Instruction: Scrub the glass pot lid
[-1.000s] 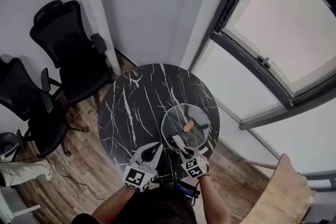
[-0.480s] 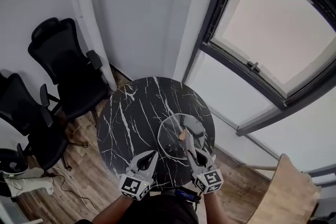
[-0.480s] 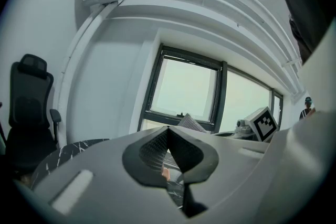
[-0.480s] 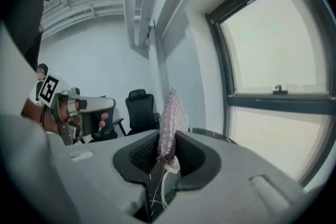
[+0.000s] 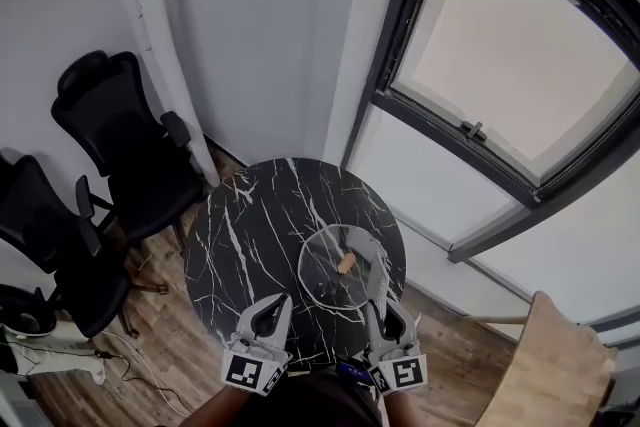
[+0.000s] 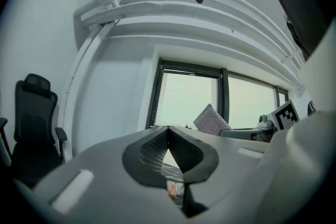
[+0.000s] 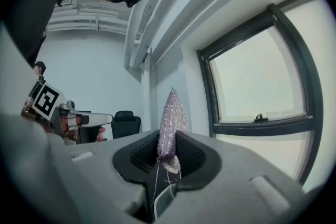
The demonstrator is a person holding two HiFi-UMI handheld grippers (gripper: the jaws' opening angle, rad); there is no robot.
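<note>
Lid (image 5: 322, 267): a round glass disc, laid flat on the near right part of the worktop (image 5: 250, 225), with a wood-coloured knob (image 5: 346, 264) at its centre, turned upward. The worktop is round and black, veined with white.

Left tongs (image 6: 168, 135): shown together, pad against pad, with nothing gripped. In the head view they are seen over the near edge of the worktop, left of the lid and apart from it. In the left gripper view the knob is glimpsed through the gap beneath the closed pads.

Right tongs (image 7: 169, 152): clamped on a cloth (image 7: 172, 113) of silvery mesh, which is held upright by its lower end, with loose threads hanging beneath. In the right gripper view the tongs are pointed level and the cloth is set against the wall (image 7: 105, 76) and the window (image 7: 257, 81). In the head view the right tongs are seen at the lid's near right rim, and the cloth overlaps that rim. Whether the cloth touches the glass cannot be told from that view.

Surroundings: two black chairs (image 5: 115, 120) are stood on a wood floor (image 5: 170, 335) left of the worktop. The dark-framed window is set in the wall to the right.
</note>
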